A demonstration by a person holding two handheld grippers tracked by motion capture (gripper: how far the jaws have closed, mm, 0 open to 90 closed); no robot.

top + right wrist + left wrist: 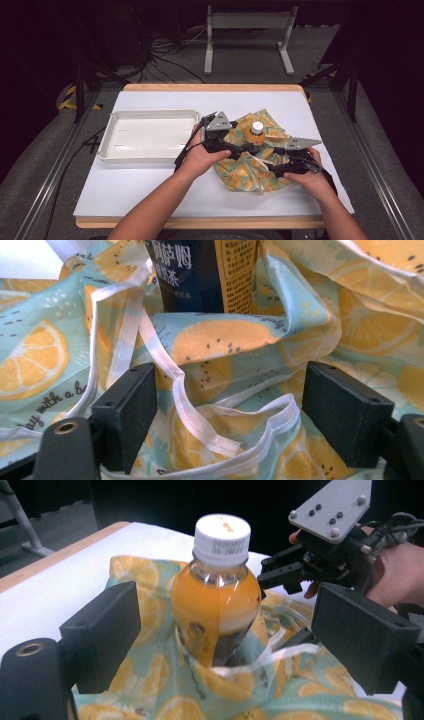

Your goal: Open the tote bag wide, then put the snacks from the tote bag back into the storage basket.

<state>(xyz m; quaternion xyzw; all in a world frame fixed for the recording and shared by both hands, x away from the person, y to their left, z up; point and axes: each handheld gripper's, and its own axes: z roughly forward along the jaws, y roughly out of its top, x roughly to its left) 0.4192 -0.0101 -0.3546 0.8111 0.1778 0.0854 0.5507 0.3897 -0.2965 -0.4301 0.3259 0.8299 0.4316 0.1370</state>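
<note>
1. We see a dark room with a grey floor, cables and one white stand behind one table [150, 190] with a white top.
2. On the table we count one white tray [148, 135] at the left, one lemon-print bag [245, 172] at the right, and one bottle [255, 133] of orange drink.
3. The bottle stands upright in the crumpled bag's mouth, its white cap [222, 535] on.
4. We count two grippers, one in each hand.
5. The left gripper [220, 630] has its jaws spread wide on either side of the bottle, touching neither it nor the bag.
6. The right gripper [227, 415] hangs just above the bag, jaws apart, with white handle straps [200, 427] lying between them, not pinched.
</note>
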